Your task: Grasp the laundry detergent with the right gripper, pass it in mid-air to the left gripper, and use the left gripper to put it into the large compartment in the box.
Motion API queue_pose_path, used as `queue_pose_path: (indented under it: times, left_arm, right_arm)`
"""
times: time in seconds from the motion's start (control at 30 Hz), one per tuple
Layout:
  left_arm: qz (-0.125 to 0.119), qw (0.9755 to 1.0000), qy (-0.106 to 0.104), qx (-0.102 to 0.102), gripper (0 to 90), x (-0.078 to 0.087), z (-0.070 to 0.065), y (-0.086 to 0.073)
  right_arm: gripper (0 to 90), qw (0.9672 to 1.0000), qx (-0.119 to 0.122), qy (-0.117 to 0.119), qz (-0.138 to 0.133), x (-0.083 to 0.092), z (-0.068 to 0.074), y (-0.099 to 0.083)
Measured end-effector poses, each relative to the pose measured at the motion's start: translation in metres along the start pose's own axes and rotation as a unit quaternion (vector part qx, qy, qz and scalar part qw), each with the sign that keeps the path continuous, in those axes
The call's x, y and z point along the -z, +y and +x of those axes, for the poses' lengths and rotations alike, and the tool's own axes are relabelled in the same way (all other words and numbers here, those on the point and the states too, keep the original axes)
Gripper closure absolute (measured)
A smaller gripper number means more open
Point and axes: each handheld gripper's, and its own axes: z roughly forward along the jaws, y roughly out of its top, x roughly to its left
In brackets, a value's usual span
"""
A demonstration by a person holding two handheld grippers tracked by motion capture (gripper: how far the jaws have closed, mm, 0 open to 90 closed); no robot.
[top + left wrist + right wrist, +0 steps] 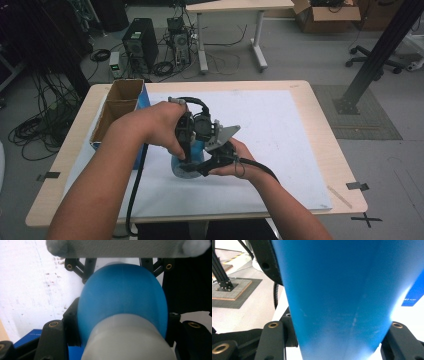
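High view looks down on the table [300, 100] — both gripper views press close against the blue bottle [122, 300].

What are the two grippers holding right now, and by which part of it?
Both hold the same blue bottle. The left gripper clamps it near the white cap; the right gripper clamps the blue body.

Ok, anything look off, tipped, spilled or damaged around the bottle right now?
Nothing stands out. The blue bottle is clamped by both the left gripper and the right gripper, with no spill on the white mat. The open box sits at the mat's left edge. Dark specks on the mat look like wear.
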Motion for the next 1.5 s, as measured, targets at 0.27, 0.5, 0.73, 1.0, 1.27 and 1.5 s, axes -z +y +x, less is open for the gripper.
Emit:
queue_pose_path:
  times: [0.27,0.5,0.73,1.0,1.27,1.5]
  left_arm:
    - [-0.01,0.9999,0.0,-0.007,38.0,0.004,-0.001,0.001]
    - [-0.014,0.9999,-0.007,-0.003,38.0,0.005,0.001,0.001]
    - [-0.006,0.9999,-0.01,0.002,38.0,0.003,0.002,-0.001]
    - [-0.001,0.9999,-0.014,0.007,38.0,0.002,0.003,-0.003]
    - [0.004,0.9998,-0.017,0.007,38.0,0.001,0.004,-0.003]
    - [0.002,0.9998,-0.019,0.01,38.0,0.0,0.005,-0.002]
  right_arm:
    - [39.3,0.9998,-0.012,0.002,-0.014,0.004,0.001,-0.002]
    - [27.1,0.9995,-0.023,-0.006,-0.019,0.006,0.001,-0.004]
    - [20.5,0.9993,-0.03,-0.011,-0.021,0.012,0.002,-0.006]
    - [12.3,0.9987,-0.041,-0.023,-0.021,0.014,0.002,-0.009]
    - [3.0,0.9984,-0.05,-0.017,-0.022,0.016,0.004,-0.01]
    - [0.1,0.9986,-0.043,-0.014,-0.025,0.027,0.006,-0.01]
